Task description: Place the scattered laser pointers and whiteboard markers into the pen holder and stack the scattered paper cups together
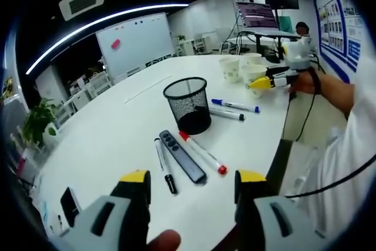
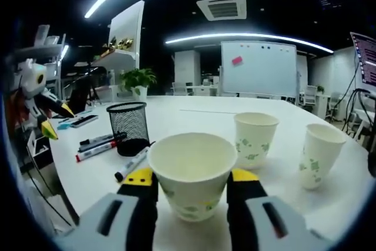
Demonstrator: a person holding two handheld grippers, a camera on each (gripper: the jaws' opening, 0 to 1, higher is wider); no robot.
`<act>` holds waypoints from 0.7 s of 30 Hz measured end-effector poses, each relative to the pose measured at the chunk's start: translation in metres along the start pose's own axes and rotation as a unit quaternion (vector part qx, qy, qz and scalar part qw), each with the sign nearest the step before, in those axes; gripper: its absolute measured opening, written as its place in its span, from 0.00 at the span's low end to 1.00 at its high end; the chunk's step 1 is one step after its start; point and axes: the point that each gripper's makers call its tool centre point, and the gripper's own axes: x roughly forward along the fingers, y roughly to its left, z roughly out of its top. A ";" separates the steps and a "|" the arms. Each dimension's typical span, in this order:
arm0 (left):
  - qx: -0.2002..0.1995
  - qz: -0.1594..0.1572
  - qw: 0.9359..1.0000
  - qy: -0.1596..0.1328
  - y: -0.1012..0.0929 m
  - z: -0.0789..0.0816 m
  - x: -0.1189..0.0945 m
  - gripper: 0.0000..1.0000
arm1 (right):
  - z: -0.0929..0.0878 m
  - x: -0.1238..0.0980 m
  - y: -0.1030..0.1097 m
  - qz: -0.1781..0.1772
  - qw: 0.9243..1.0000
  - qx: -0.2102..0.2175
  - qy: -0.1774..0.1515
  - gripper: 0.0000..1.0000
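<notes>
Nearest the right gripper (image 2: 192, 183), a paper cup (image 2: 192, 171) sits between its jaws, apparently pinched, though contact is hard to confirm. Two more cups (image 2: 254, 138) stand apart behind. The left gripper (image 1: 192, 181) hangs open and empty over a black marker (image 1: 164, 164), laser pointer (image 1: 183, 156) and red marker (image 1: 203, 152) beside the mesh pen holder (image 1: 188, 105) (blue marker (image 1: 235, 106) beyond). Squeezing hard could crumple the cup.
</notes>
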 end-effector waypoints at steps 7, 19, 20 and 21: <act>0.001 -0.001 1.000 0.003 -0.001 -0.002 0.000 0.58 | 0.000 -0.001 0.000 -0.002 1.000 0.000 -0.004 0.47; 0.001 -0.002 1.000 0.003 -0.001 -0.003 0.000 0.58 | 0.000 -0.002 -0.003 -0.006 1.000 0.005 -0.006 0.47; 0.001 -0.002 1.000 0.003 -0.001 -0.003 0.000 0.58 | 0.001 -0.002 -0.003 -0.007 1.000 0.006 -0.007 0.46; 0.000 -0.002 1.000 0.003 -0.001 -0.003 0.000 0.58 | 0.001 -0.002 -0.004 -0.008 1.000 0.007 -0.008 0.46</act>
